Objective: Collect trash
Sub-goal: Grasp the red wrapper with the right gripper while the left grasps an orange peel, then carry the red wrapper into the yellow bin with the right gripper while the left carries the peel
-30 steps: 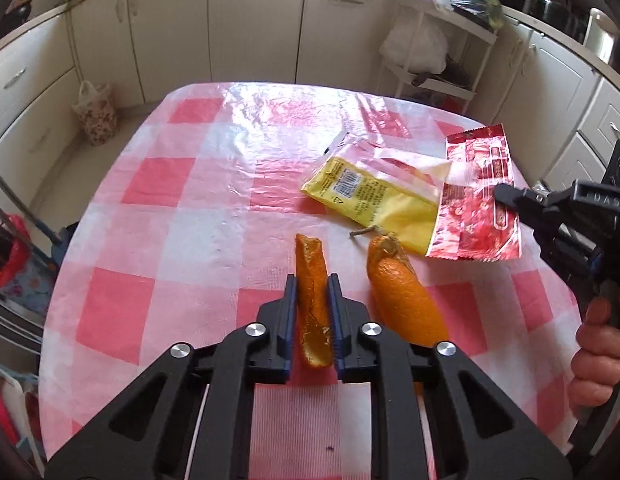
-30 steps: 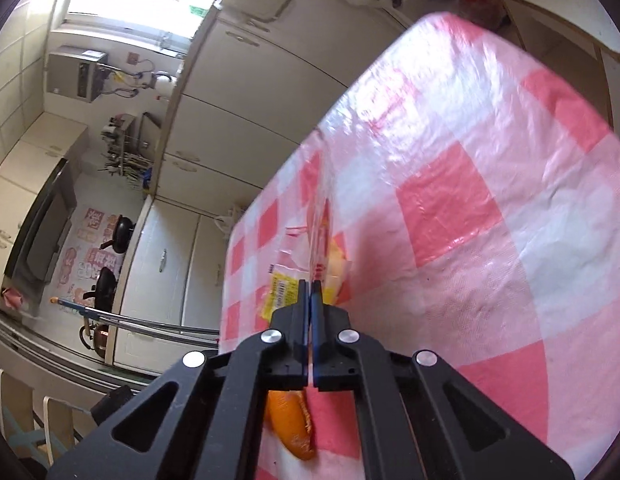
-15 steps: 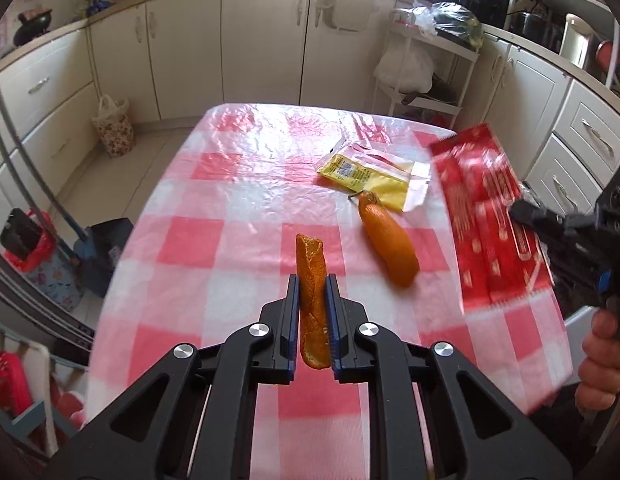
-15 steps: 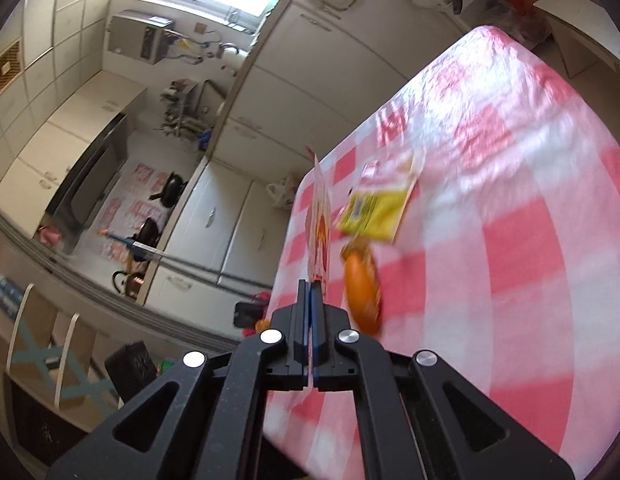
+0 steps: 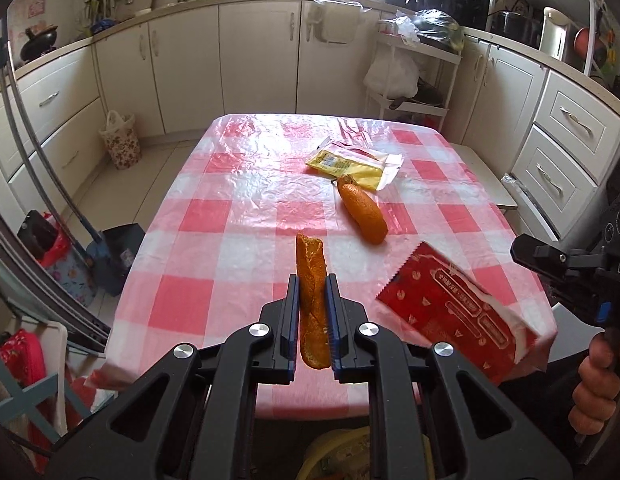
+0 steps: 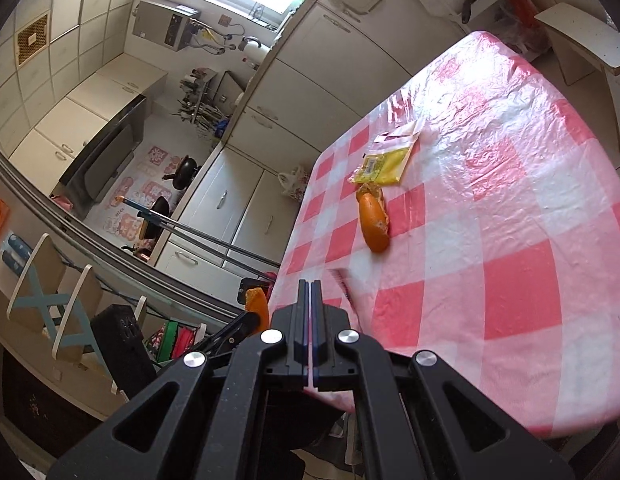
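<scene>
Cream kitchen cabinets ringed a table (image 5: 238, 216) covered in a glossy pink-and-white checked plastic cloth.

The left gripper (image 5: 313, 320) had its blue-padded fingers (image 5: 293, 312) drawn in to a narrow gap and clenched on a long curled strip of orange peel (image 5: 311, 280), which stood upright between them, above the near edge of the table. The right gripper (image 6: 311, 308) had its fingers pressed fully together. In its own view only a thin, blurred edge of the wrapper showed at its tips. In the left view, a flat red printed snack wrapper (image 5: 454, 312) hung tilted in the air at the table's near right corner, its far end running toward the right gripper's black body (image 5: 566, 264), held by a person's hand (image 5: 598, 384).

On the cloth lay one larger piece of orange peel (image 5: 364, 214) and, just beyond it and touching its far tip, one flat yellow packet (image 5: 350, 164) with white and red edges. That made two peel pieces and two wrappers in all.

A second earlier, both grippers had been low over the table, the red wrapper lying flat beside the yellow packet. Both had since pulled back toward the near edge and risen, carrying peel and wrapper, and more of the kitchen had come into view.
</scene>
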`<state>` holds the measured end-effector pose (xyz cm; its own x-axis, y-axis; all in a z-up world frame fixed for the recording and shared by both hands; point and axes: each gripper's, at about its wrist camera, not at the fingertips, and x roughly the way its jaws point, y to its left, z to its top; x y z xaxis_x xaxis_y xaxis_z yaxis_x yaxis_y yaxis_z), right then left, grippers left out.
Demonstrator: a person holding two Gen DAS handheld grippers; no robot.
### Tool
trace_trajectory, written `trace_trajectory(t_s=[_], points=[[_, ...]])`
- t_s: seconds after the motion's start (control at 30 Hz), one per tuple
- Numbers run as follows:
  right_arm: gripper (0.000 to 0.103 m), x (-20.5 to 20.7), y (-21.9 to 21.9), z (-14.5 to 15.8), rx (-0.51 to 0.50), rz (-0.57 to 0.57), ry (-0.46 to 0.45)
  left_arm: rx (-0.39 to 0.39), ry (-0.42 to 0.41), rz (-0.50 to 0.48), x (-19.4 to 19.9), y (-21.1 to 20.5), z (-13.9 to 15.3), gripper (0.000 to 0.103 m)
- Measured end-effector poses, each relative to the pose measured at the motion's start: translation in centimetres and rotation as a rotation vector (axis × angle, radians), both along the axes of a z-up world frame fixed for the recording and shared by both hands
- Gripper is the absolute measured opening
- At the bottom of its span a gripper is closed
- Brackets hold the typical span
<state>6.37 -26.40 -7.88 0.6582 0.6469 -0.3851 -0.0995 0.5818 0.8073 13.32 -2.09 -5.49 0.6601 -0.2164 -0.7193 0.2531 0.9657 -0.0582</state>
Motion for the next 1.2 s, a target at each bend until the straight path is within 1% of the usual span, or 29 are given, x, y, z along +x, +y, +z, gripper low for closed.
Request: trace_trajectory(t_s=[0.07,0.13,0.17,0.23,0.27,0.3,0.33,0.43,0.5,0.57,0.6,0.63,0.7,0.73,0.77,0.8,0.83,0.9,0.97,1.0,1.1,1.2], points=[[0.001,-0.6,0.3,-0.1,-0.014,0.003,-0.002,0.0,0.005,-0.002,-0.6,0.1,-0.2,0.013],[0.001,-0.8,0.9,-0.4,-0.065,0.024,0.014,-0.001,0.014,-0.004,-0.6,0.1,-0.6,0.013],[0.002,-0.5,1.5,-0.7,-0.131,0.035,0.029,0.006,0.019,-0.006,-0.6,0.0,-0.9,0.013],[0.003,-0.3,2.4,-1.3,-0.218,0.045,0.064,0.005,0.035,-0.007,-0.7,-0.1,-1.5,0.013],[0.021,-0.3,2.9,-1.6,-0.248,0.066,0.08,-0.001,0.039,-0.007,-0.8,0.0,-1.6,0.013],[0.058,-0.4,3.3,-1.7,-0.285,0.08,0.089,-0.007,0.04,-0.008,-1.0,0.1,-1.7,0.013],[0.066,-0.9,4.2,-1.4,-0.376,0.078,0.074,-0.008,0.039,-0.009,-1.2,0.1,-1.7,0.013],[0.068,-1.1,6.5,-1.4,-0.573,0.136,0.045,-0.009,0.036,-0.012,-1.6,0.4,-1.6,0.013],[0.071,-0.9,7.6,-2.4,-0.633,0.186,0.068,-0.012,0.034,-0.009,-1.8,0.7,-1.5,0.013],[0.072,-0.7,8.6,-3.8,-0.715,0.223,0.093,-0.016,0.033,-0.005,-1.9,1.0,-1.3,0.013],[0.074,-0.8,9.3,-3.9,-0.776,0.229,0.066,-0.017,0.032,-0.005,-2.0,1.1,-1.3,0.013],[0.075,-0.8,9.9,-4.1,-0.83,0.236,0.064,-0.017,0.031,-0.004,-2.1,1.2,-1.3,0.013],[0.075,-0.8,10.2,-4.3,-0.87,0.242,0.047,-0.017,0.03,-0.005,-2.3,1.4,-1.2,0.013],[0.074,-0.8,10.3,-4.4,-0.872,0.242,0.044,-0.018,0.029,-0.005,-2.3,1.5,-1.3,0.013],[0.067,-0.7,10.2,-4.4,-0.865,0.237,0.043,-0.019,0.029,-0.004,-2.4,1.6,-1.3,0.013],[0.053,-0.7,9.9,-4.4,-0.85,0.234,0.043,-0.021,0.03,-0.005,-2.5,1.6,-1.3,0.013],[0.047,-0.6,9.5,-4.3,-0.834,0.226,0.047,-0.022,0.031,-0.004,-2.5,1.7,-1.3,0.013],[0.024,-0.6,8.9,-4.3,-0.824,0.22,0.052,-0.025,0.033,-0.005,-2.6,1.7,-1.4,0.013],[0.008,-0.6,8.7,-4.3,-0.831,0.221,0.055,-0.024,0.033,-0.008,-2.7,1.7,-1.4,0.013],[0.004,-0.6,8.7,-4.3,-0.828,0.225,0.055,-0.024,0.033,-0.008,-2.8,1.7,-1.4,0.013],[0.001,-1.3,8.7,-4.0,-0.846,0.221,0.046,-0.026,0.033,-0.008,-2.9,1.7,-1.4,0.013],[0.0,-1.6,8.6,-3.7,-0.844,0.206,0.03,-0.028,0.035,-0.007,-2.9,1.8,-1.5,0.013]])
